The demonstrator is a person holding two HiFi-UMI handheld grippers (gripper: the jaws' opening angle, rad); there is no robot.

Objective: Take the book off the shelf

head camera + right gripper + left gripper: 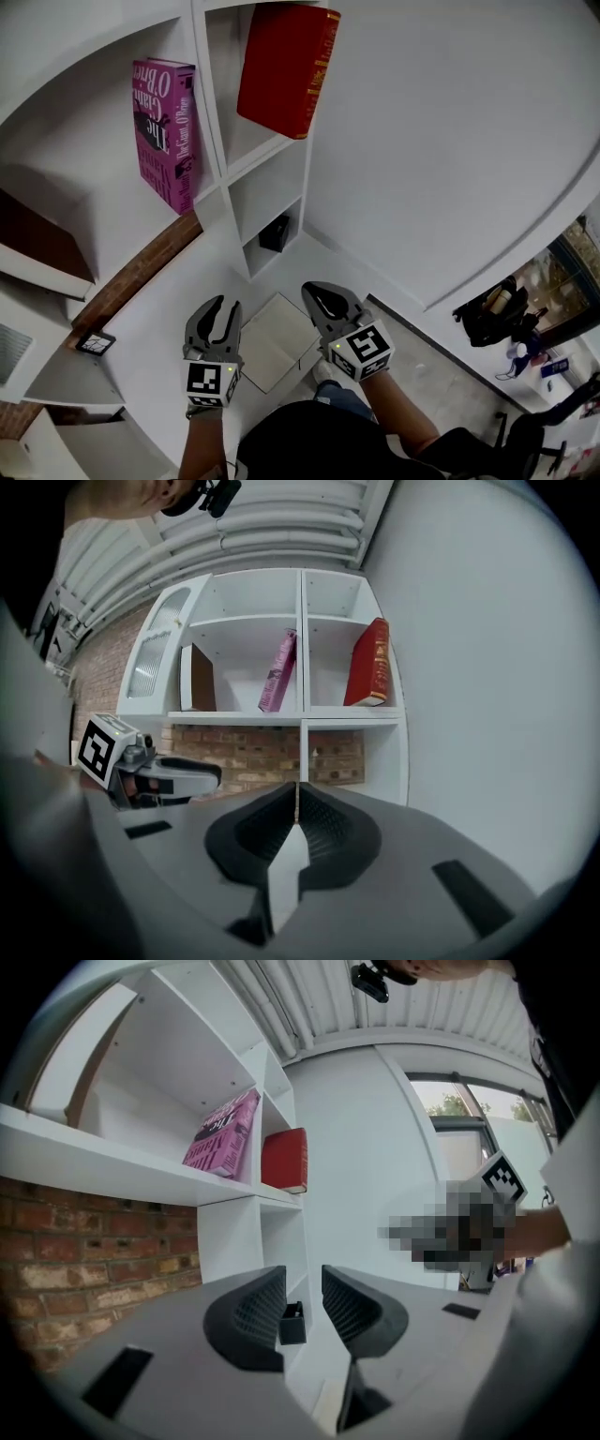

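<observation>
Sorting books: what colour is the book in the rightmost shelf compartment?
Red book, clearest in head view.

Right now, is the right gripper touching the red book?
Apart. The right gripper view shows the red book up on the shelf, well beyond the shut right gripper.

Left gripper [221,316] jaws apart; right gripper [330,302] jaws together.

A pink book [165,131] leans tilted in a shelf [209,103] compartment, well beyond both jaws. A red book [286,70] leans in the compartment beside it.
</observation>
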